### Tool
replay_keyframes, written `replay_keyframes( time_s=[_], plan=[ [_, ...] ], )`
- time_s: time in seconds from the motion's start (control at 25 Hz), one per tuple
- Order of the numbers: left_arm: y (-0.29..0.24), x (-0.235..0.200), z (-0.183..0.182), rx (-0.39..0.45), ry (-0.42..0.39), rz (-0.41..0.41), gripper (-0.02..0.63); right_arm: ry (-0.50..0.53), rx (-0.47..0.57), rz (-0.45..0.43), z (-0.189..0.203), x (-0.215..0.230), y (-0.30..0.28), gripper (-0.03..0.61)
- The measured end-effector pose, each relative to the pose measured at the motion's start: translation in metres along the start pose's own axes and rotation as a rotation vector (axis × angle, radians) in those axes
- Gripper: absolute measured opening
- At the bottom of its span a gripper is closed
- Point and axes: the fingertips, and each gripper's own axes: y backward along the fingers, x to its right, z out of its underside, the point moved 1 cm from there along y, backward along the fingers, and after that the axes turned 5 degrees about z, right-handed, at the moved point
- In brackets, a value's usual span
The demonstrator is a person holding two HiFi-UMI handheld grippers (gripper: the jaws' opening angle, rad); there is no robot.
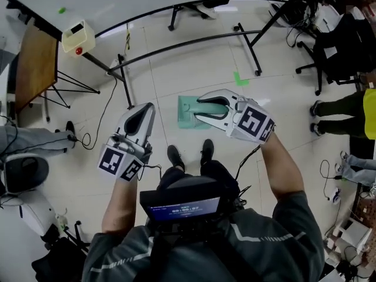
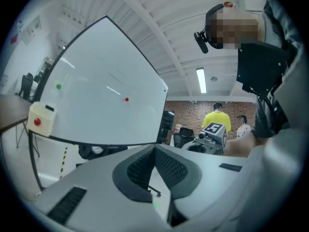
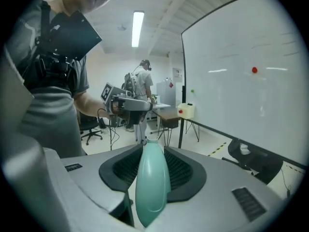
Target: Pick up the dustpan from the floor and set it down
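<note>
Right tool [image 3: 154, 148], jaws clamped on the pale green handle [image 3: 151, 185] of the dustpan [image 1: 187, 115]; the handle ran out between the ribbed black pads [image 3: 179, 170] toward the camera. In the head view the pan end of the dustpan projected past the tool's tips, carried off the tiled floor [image 1: 176, 69] just ahead of the person's black shoes [image 1: 174, 156]. Left tool [image 2: 154, 150], jaws together at the tips with nothing between them, was held beside the right one and apart from the dustpan. Each tool bore a cube with square markers [image 1: 120, 162]. Beyond the tools, a green tape mark [image 1: 241, 78] lay on the floor near the black legs of a whiteboard [image 2: 106, 91]. A cream box with a red button [image 1: 78, 37] was fixed at the whiteboard's lower corner, next to a wooden counter [image 1: 35, 66]. A seated person in a yellow top [image 1: 369, 113] was at the far right.
</note>
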Motion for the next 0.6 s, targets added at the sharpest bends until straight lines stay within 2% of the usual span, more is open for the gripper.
replay_keyframes(
  time_s=[0.08, 0.2, 0.44, 0.6],
  plan=[
    [0.014, 0.013, -0.030, 0.029, -0.015, -0.026, 0.025, 0.013, 0.029, -0.002, -0.034, -0.015, 0.015, 0.158],
    [0.028, 0.034, -0.057, 0.051, -0.027, 0.000, 0.024, 0.027, 0.066, 0.007, -0.067, -0.031, 0.030, 0.158],
    [0.049, 0.054, -0.074, 0.051, -0.055, 0.016, 0.023, 0.069, 0.078, 0.023, -0.096, -0.055, 0.040, 0.158],
    [0.057, 0.069, -0.084, 0.064, -0.065, 0.068, 0.023, 0.084, 0.094, 0.018, -0.113, -0.062, 0.042, 0.158]
  ],
)
